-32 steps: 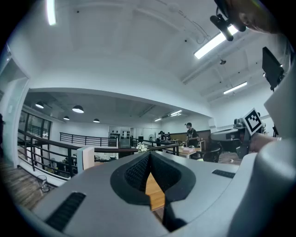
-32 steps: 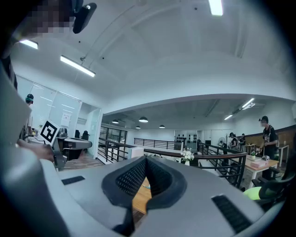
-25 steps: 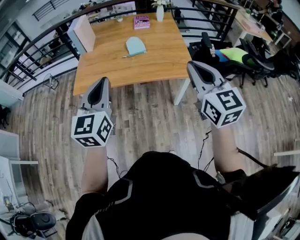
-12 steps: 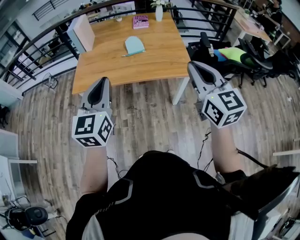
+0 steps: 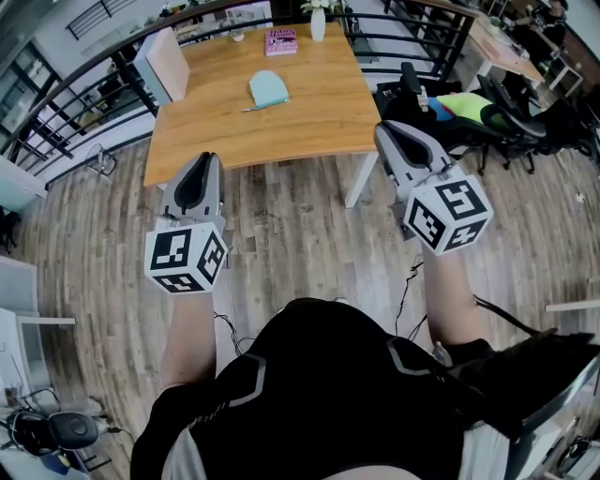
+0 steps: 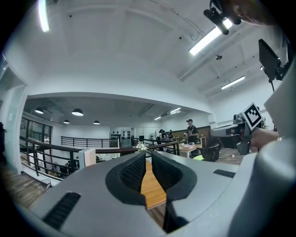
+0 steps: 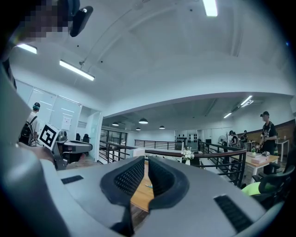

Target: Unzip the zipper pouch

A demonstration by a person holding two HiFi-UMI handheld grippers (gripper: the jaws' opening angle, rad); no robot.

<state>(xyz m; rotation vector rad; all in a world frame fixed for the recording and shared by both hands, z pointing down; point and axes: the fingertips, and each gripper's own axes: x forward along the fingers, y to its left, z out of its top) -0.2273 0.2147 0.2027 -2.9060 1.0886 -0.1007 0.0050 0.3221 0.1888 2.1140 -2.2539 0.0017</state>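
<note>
A light blue zipper pouch (image 5: pixel 269 89) lies flat on the wooden table (image 5: pixel 319 117), far ahead of both grippers. My left gripper (image 5: pixel 206 161) is held over the plank floor short of the table's near edge, shut with nothing in it. In the left gripper view its pads (image 6: pixel 134 172) nearly meet, and the table (image 6: pixel 151 187) shows through the slit. My right gripper (image 5: pixel 386 129) hangs off the table's near right corner. Its jaws are opening and nothing is between them. The right gripper view looks between its pads (image 7: pixel 128 178) at the pouch (image 7: pixel 148 186).
A pink book (image 5: pixel 282 42) and a white vase (image 5: pixel 318 23) stand at the table's far edge. A white panel (image 5: pixel 169 66) is at its left. Black railings (image 5: pixel 94 84) run behind. Office chairs with a green item (image 5: pixel 473 108) crowd the right.
The table and pouch have slid slightly up the head view. Both grippers stay in almost the same place.
</note>
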